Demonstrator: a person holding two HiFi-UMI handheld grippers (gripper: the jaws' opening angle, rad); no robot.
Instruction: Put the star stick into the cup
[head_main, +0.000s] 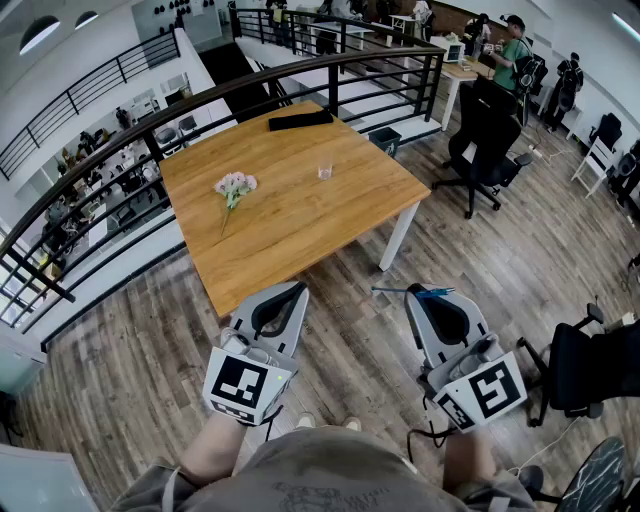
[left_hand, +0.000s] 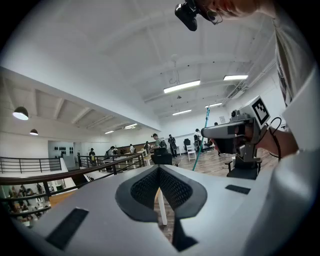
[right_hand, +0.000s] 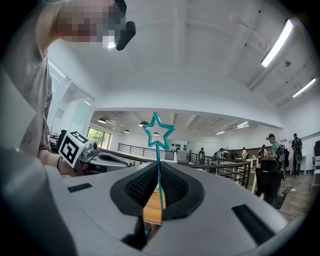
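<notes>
A: The right gripper (right_hand: 159, 170) has its jaws closed on the star stick (right_hand: 158, 131). The thin shaft is pinched between the pads and the star stands clear above them. The left gripper (left_hand: 159, 169) is closed too, with nothing in it.

B: And the cup (head_main: 325, 170)?

A: It sits on the table (head_main: 290, 235), toward the far side, well apart from both grippers. They hang over the floor (head_main: 350, 340), short of the near edge.

B: What could go wrong, then?

A: The shaft looks thin and smooth, so it may pivot or slide in the pads on the way over. In the head view it lies crosswise, sticking out on both sides of the jaws. It would have to be turned upright first, and a badly aimed tip could hit the rim. The cup looks small, clear and light, so a knock would likely tip it. A tall stick might also topple it after release.

B: Anything in the way?

A: Flowers (head_main: 235, 185) lie left of the cup and a black bar (head_main: 300, 120) sits at the far edge. Neither seems to block the reach.

B: The room?

A: The table is a bare wooden top on white legs, on a plank-floored mezzanine. A dark railing (head_main: 150, 125) runs behind it, office chairs (head_main: 485, 150) stand to the right, and there are people further off.
</notes>
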